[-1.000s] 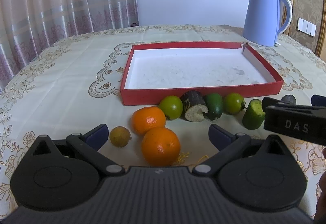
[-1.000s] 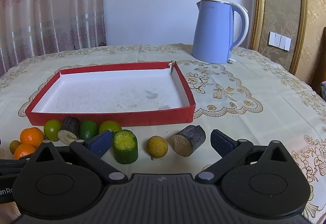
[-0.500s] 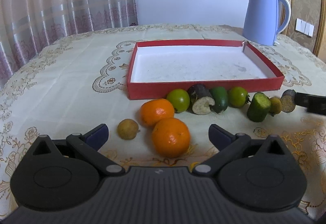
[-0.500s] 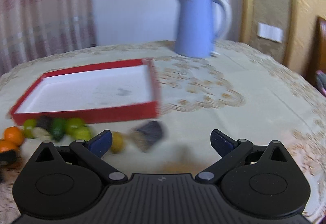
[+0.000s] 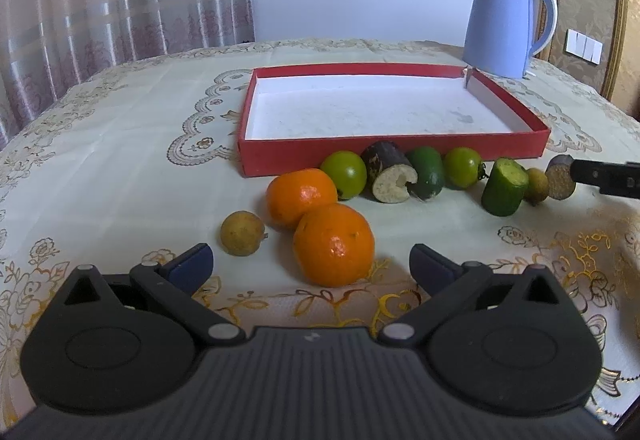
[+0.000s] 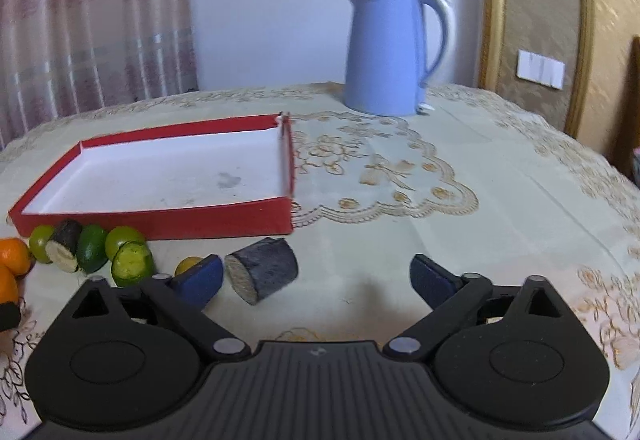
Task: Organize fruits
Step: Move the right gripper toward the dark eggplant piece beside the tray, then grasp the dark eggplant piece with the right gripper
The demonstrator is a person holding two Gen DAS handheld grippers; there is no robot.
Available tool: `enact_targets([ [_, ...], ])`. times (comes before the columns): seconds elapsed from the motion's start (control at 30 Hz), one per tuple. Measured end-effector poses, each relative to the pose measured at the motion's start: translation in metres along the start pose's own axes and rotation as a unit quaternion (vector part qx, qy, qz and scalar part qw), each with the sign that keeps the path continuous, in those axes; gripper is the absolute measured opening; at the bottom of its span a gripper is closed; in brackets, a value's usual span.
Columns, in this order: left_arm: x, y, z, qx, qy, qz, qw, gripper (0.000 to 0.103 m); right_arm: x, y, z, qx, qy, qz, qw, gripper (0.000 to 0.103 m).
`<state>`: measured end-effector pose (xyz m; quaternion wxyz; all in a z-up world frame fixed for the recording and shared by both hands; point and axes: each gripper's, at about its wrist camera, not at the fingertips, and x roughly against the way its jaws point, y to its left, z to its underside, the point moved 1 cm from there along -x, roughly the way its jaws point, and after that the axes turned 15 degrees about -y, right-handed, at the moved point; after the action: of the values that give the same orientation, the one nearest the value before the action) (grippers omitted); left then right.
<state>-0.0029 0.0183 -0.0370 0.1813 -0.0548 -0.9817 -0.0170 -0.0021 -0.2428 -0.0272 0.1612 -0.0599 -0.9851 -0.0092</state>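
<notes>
Just ahead of my left gripper [image 5: 310, 260], which is open, lie two oranges [image 5: 334, 244], the nearer one between the fingertips' line. A small tan fruit [image 5: 242, 234] sits to their left. Along the red tray's front wall [image 5: 392, 151] stand green fruits [image 5: 344, 173], a dark cane chunk [image 5: 390, 173] and a cut green piece [image 5: 504, 187]. My right gripper [image 6: 316, 276] has its jaws closing around a second dark chunk [image 6: 264, 274], which lies close to the left finger; the right pad is well clear of it. A small yellow fruit [image 6: 188, 264] peeks from behind that finger.
A blue kettle [image 6: 388, 51] stands behind the tray's right corner. The tray [image 6: 160, 220] has a white floor with nothing in it. Embroidered tablecloth [image 6: 440, 232] stretches bare to the right of the fruit row. Curtains hang behind the table.
My right gripper has swung to the right, so the dark chunk now lies between its fingers and the green piece is off to the left. The left gripper has edged closer to the oranges.
</notes>
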Motion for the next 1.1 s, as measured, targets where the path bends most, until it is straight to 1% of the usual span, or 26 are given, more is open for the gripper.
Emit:
enact_targets([
  [0.03, -0.001, 0.000, 0.001, 0.000, 0.001, 0.003, 1.0000, 0.103, -0.002, 0.002, 0.000, 0.006, 0.001, -0.002, 1.000, 0.093],
  [0.13, -0.002, -0.001, 0.002, 0.001, 0.002, 0.006, 1.0000, 0.103, -0.007, 0.002, 0.000, 0.012, 0.002, -0.012, 1.000, 0.076],
  [0.27, -0.003, -0.002, 0.003, 0.002, 0.002, 0.011, 0.9999, 0.103, -0.014, 0.005, 0.001, 0.009, 0.012, -0.041, 0.999, 0.063],
  [0.43, -0.003, -0.001, 0.004, 0.003, -0.003, 0.016, 0.9999, 0.103, -0.021, 0.009, 0.002, 0.012, 0.014, -0.061, 0.998, 0.059],
  [0.47, -0.004, -0.001, 0.004, 0.003, -0.003, 0.017, 0.9999, 0.103, -0.023, 0.009, 0.001, 0.012, 0.015, -0.066, 0.998, 0.055],
  [0.67, -0.009, -0.001, 0.004, 0.001, -0.003, 0.020, 0.9998, 0.103, -0.034, 0.014, 0.003, 0.020, 0.025, -0.106, 0.994, 0.041],
  [0.77, -0.010, -0.001, 0.003, -0.001, -0.001, 0.019, 0.9998, 0.103, -0.038, 0.015, 0.005, 0.013, 0.030, -0.117, 0.993, 0.036],
  [0.83, -0.012, 0.000, 0.003, -0.002, -0.002, 0.017, 0.9998, 0.103, -0.039, 0.017, 0.006, 0.012, 0.029, -0.116, 0.993, 0.032],
  [1.1, -0.020, 0.002, 0.003, 0.003, 0.012, 0.010, 0.9999, 0.103, -0.036, 0.012, 0.004, 0.002, 0.019, -0.096, 0.995, 0.030],
])
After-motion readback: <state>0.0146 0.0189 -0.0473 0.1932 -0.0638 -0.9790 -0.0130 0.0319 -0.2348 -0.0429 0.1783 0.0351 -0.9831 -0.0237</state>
